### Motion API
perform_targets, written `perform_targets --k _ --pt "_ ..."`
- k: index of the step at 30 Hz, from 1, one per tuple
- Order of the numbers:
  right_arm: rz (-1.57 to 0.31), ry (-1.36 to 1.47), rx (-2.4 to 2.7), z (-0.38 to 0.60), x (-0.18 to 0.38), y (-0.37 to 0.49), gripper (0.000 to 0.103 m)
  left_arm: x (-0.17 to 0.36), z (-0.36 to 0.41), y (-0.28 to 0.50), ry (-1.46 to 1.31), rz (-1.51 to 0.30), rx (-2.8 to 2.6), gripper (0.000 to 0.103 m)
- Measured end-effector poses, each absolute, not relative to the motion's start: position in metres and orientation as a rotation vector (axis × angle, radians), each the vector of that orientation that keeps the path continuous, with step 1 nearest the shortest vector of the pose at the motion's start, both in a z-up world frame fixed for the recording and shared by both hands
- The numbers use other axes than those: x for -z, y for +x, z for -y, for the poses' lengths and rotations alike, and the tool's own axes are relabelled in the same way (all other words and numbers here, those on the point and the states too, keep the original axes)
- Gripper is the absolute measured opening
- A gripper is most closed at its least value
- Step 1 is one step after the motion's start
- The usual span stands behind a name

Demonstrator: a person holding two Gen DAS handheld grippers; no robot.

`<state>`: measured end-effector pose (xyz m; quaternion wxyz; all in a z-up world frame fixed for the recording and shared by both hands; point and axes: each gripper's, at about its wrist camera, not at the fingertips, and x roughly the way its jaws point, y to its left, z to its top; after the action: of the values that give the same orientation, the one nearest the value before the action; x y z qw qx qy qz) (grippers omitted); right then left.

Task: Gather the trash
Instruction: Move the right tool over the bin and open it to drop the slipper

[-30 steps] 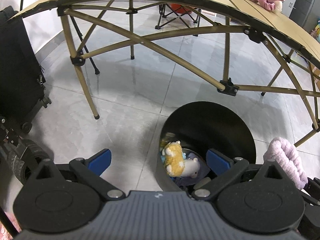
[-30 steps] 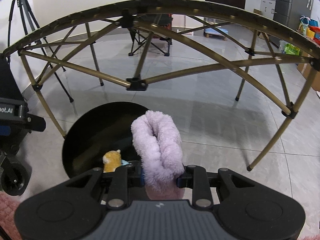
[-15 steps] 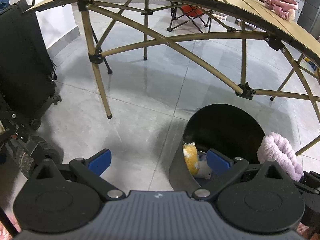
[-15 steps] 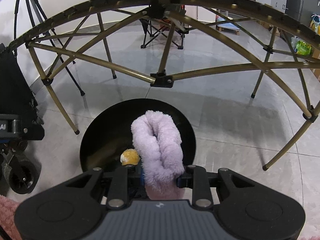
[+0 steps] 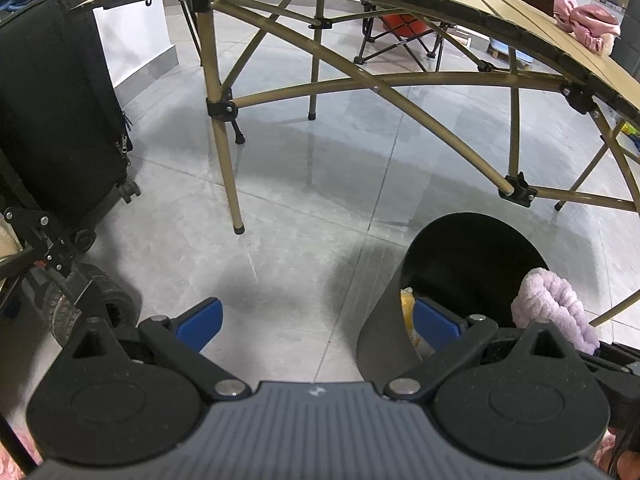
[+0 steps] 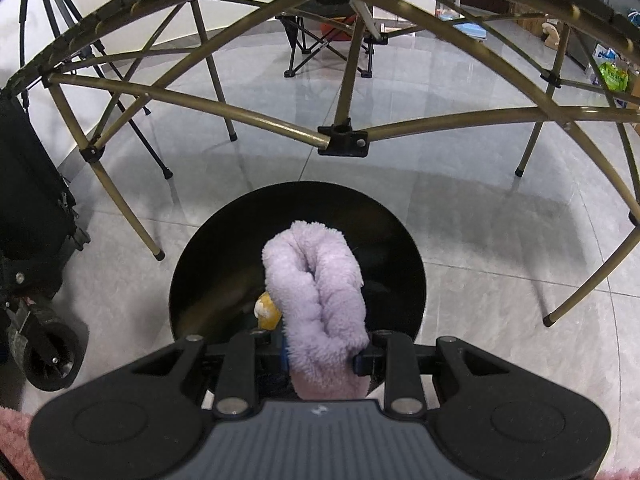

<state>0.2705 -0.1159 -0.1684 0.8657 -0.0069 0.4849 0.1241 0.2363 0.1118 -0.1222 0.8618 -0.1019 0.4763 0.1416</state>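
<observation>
Lilac fleece cloth (image 6: pixel 320 300), folded, above black bin (image 6: pixel 208 272).

Fluffy lilac cloth (image 6: pixel 316 300), glossy floor tiles (image 6: pixel 460 208)

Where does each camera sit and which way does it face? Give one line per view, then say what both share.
Left wrist: on the left gripper, angled down at the floor; jaws open, empty.
Right wrist: on the right gripper, looking down into the black bin; jaws clamped on the purple fluffy cloth.
Shared: bin, cloth, the yellow plush toy inside, the folding table's legs.
</observation>
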Motion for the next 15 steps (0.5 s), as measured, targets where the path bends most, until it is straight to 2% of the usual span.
perform_targets --k 15 --pt "-1.052 -0.010 -0.276 0.095 0.180 0.285 0.027 0.127 -0.125 0.234 -0.221 -1.011 -0.312 0.103"
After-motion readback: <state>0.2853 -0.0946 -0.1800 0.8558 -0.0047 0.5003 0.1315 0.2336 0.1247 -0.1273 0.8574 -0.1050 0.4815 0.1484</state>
